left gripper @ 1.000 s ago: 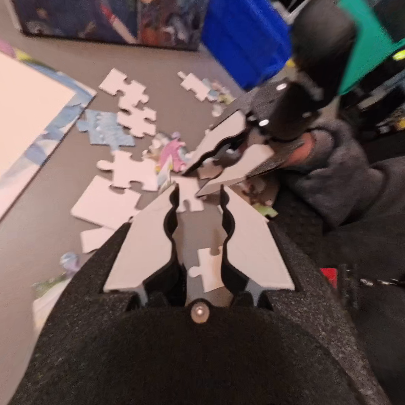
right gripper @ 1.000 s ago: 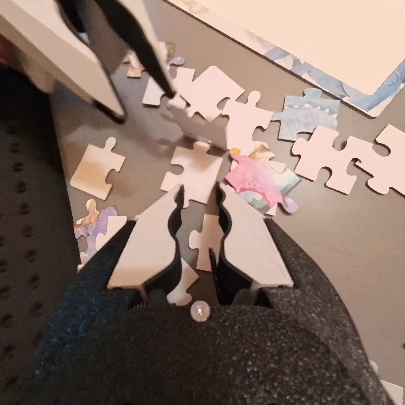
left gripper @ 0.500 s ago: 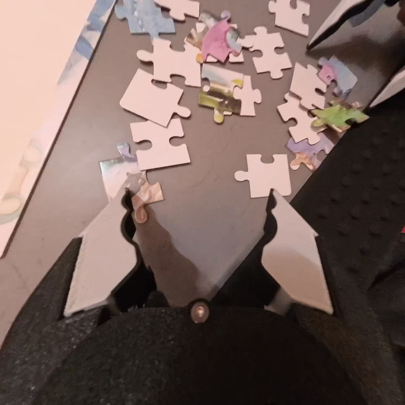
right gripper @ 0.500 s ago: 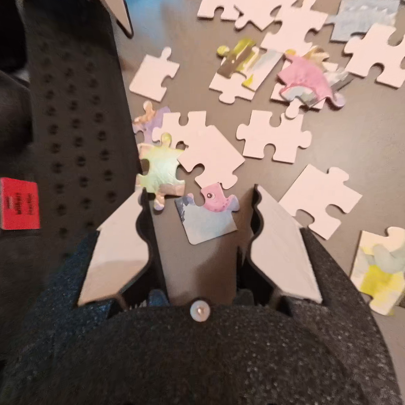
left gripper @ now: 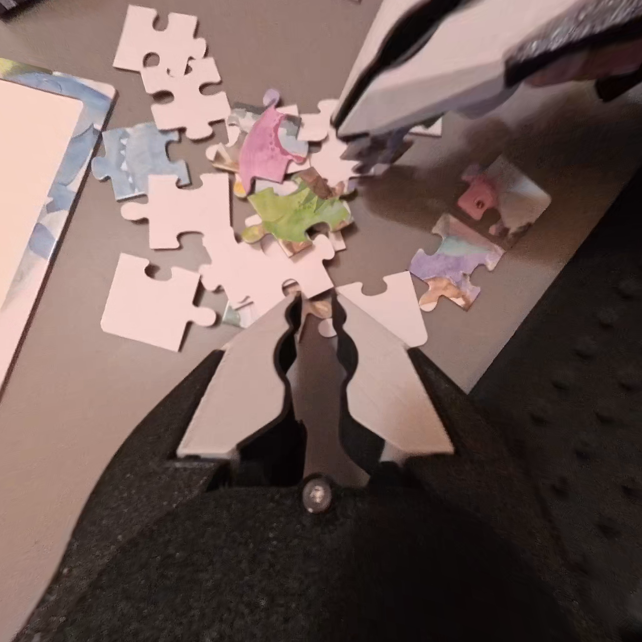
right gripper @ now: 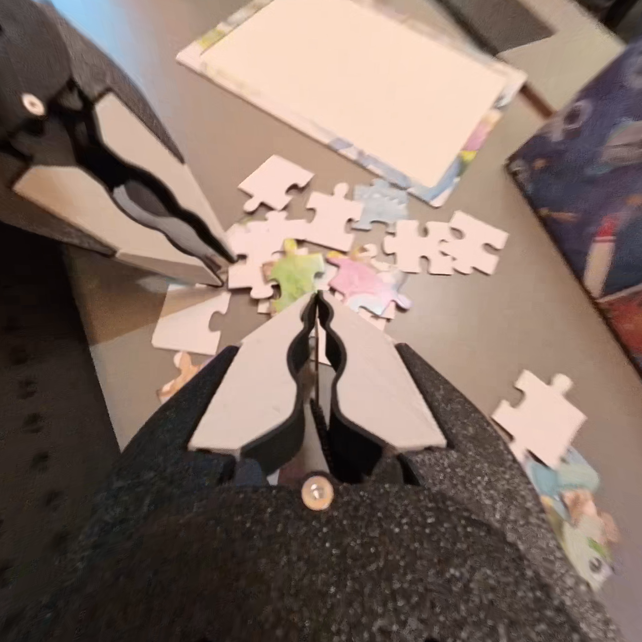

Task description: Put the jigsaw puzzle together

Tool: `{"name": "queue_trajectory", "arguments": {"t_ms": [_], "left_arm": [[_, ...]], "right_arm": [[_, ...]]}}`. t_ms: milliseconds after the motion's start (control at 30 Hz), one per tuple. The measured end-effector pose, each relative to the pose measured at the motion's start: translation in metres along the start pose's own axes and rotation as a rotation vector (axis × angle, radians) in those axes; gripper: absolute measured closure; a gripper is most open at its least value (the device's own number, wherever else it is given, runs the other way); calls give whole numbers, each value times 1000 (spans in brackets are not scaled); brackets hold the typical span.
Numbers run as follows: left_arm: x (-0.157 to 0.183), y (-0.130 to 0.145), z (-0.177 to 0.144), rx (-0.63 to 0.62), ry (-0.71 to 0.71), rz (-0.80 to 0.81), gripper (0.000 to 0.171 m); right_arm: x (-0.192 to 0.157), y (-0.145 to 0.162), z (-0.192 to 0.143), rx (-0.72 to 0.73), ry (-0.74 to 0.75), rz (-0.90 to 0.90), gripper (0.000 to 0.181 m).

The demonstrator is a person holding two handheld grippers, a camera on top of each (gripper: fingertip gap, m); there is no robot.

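Grey tabletop [left gripper: 62, 382] carries the scattered jigsaw pieces [left gripper: 180, 215] beside the puzzle tray [right gripper: 347, 80], where the left gripper [left gripper: 315, 305] hovers with fingers narrowly apart, and the right gripper [right gripper: 317, 299] is pinched together on a thin puzzle piece [right gripper: 317, 351] held edge-on.

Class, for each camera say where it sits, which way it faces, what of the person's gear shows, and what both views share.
Left wrist view: on the left gripper, looking forward and down at the loose pieces; own jaws slightly apart, right gripper upper right.
Right wrist view: on the right gripper, facing the tray; jaws shut on a held piece, left gripper upper left.
Shared: green piece, pink piece, tray.
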State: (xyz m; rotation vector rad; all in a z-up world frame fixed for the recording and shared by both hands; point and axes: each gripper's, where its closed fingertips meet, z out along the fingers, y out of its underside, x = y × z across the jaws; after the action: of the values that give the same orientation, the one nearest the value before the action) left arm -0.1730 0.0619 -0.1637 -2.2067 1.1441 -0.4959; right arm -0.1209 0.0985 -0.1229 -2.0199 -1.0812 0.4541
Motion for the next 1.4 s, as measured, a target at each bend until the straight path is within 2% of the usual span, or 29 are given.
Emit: {"name": "queue_trajectory", "arguments": {"t_ms": [67, 133, 167, 233, 300, 333, 367, 400, 433, 467, 500, 533, 600, 633, 667, 733, 833, 867, 933, 1033, 1067, 1100, 1167, 1200, 1300, 1333, 1367, 1400], "left_arm": [[5, -21, -4, 94, 70, -53, 162], [-2, -38, -19, 193, 87, -87, 163], [-13, -40, -25, 210, 68, -95, 155], [-49, -24, -29, 145, -10, -122, 129], [-79, -5, -26, 75, -64, -148, 111], [-84, 3, -19, 39, -36, -157, 101], [-85, 9, -12, 9, -8, -171, 87], [-86, 5, -11, 36, -2, -168, 84], [-79, -1, -9, 57, 31, -164, 76], [-69, -2, -5, 36, 73, -169, 74], [-64, -6, -1, 38, 70, -144, 70], [-56, -8, 5, 31, 61, -106, 72], [-34, -14, 14, 29, 81, -24, 73], [-23, -18, 18, 26, 101, 5, 75], [-13, -22, 20, 28, 131, 23, 81], [-10, -33, 15, 68, 158, 18, 84], [-37, -56, 3, 131, 142, -4, 87], [-49, -62, 5, 114, 133, 13, 84], [-66, -80, 21, 65, 140, 48, 64], [-78, -115, 57, 51, 181, 44, 45], [-77, -121, 68, 37, 196, 55, 43], [-74, -126, 77, 36, 211, 72, 44], [-62, -124, 92, 2, 266, 74, 48], [-51, -120, 96, -5, 310, 71, 49], [-24, -110, 86, 15, 407, 98, 57], [-14, -103, 78, -12, 451, 98, 59], [-1, -95, 65, -37, 519, 113, 70], [11, -86, 51, -48, 576, 134, 81]], "right_arm": [[30, -5, -32, 58, 77, 63, 181], [57, 9, -60, 38, 153, 85, 174], [73, 24, -72, 0, 213, 97, 160], [105, 60, -88, -61, 327, 180, 126], [121, 97, -83, -127, 354, 310, 99], [123, 107, -76, -128, 350, 370, 85], [122, 111, -66, -109, 330, 413, 70], [120, 113, -57, -89, 315, 438, 49], [119, 110, -52, -77, 324, 427, 38], [115, 109, -47, -102, 318, 401, 35], [108, 105, -42, -122, 299, 362, 37], [98, 98, -36, -130, 269, 317, 47], [62, 76, -20, -94, 131, 284, 87], [36, 66, -11, -79, 18, 277, 87], [19, 58, -6, -73, -36, 255, 72], [6, 46, -11, -48, -61, 174, 86], [58, 34, -43, 77, 136, 199, 109], [86, 39, -54, 97, 230, 245, 109], [129, 62, -61, 67, 344, 351, 89], [157, 103, -55, -76, 463, 439, 83], [154, 112, -50, -111, 460, 474, 84], [152, 109, -48, -87, 461, 506, 87], [133, 100, -40, -78, 381, 500, 76], [122, 93, -34, -70, 340, 479, 81], [74, 72, -11, -60, 180, 367, 73], [54, 63, -4, -57, 98, 317, 83], [26, 52, 0, -32, -41, 275, 109], [1, 38, 0, 8, -167, 242, 119]]}}
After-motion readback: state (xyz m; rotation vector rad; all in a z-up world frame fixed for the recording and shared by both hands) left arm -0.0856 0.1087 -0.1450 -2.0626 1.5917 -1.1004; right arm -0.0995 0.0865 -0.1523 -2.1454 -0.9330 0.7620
